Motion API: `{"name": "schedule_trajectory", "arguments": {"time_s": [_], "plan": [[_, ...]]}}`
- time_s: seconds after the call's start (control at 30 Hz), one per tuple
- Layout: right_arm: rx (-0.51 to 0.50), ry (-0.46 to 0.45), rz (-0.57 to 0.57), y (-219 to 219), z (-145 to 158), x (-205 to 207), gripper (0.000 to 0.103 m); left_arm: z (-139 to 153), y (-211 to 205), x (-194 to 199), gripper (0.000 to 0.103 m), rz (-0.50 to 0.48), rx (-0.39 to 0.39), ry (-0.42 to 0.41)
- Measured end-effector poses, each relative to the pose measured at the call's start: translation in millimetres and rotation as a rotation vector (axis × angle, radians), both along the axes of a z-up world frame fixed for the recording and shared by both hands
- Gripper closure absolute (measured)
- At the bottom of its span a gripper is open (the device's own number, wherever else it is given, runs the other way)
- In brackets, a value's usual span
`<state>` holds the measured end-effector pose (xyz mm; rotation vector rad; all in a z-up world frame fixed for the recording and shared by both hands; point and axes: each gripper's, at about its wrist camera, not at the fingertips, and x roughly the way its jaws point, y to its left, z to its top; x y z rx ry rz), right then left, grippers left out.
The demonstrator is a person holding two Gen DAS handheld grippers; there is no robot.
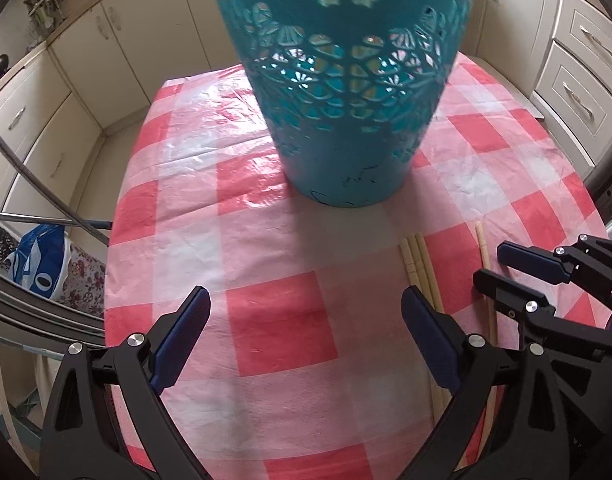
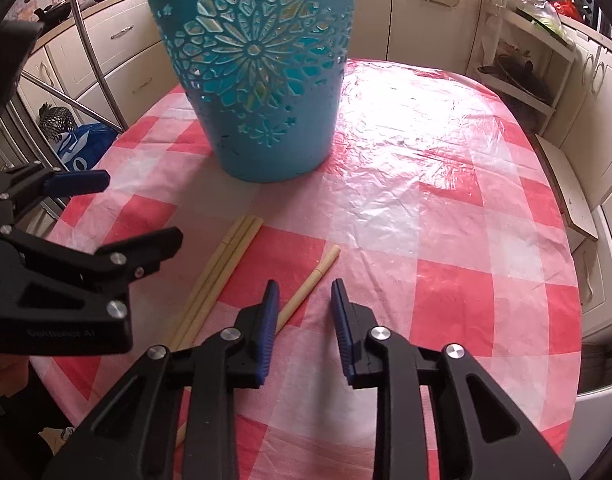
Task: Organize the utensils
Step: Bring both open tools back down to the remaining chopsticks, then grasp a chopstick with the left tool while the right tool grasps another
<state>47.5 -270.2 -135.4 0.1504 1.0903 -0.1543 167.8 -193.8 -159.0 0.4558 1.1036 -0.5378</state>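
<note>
Four chopsticks (image 2: 222, 264) lie loose mid-table, nearer the left edge, just before the teal holder (image 2: 262, 92); none picked up yet. My right gripper (image 2: 304, 300) hovers narrowed but empty beside the lone stick; left gripper (image 1: 304, 312) spread wide, empty.

Bright daylight glares off the plastic tablecloth (image 2: 405, 120) (fisheye edges bend and darken), basket (image 1: 345, 80) slightly blurred.

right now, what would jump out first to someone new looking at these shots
The tall teal cut-out holder stands upright at the far side of the red-and-white checked tablecloth. Nearer the cameras, three pale chopsticks lie bunched together on the cloth, with a single chopstick lying apart beside them.
</note>
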Motion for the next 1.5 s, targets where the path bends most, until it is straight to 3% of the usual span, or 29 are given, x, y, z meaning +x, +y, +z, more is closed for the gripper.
{"name": "schedule_trajectory", "arguments": {"time_s": [0.5,0.67,1.5], "plan": [[0.009,0.000,-0.012,-12.7,1.5,-7.7,0.077,-15.8,-11.7,-5.2,0.011,-0.030,0.024,0.028],[0.014,0.000,-0.017,-14.5,1.6,-8.2,0.077,-9.0,-8.1,-4.6,0.011,-0.026,-0.017,0.040],[0.020,0.009,-0.021,-16.1,2.0,-8.2,0.077,-19.1,-9.2,-7.4,0.011,-0.043,0.006,0.069]]}}
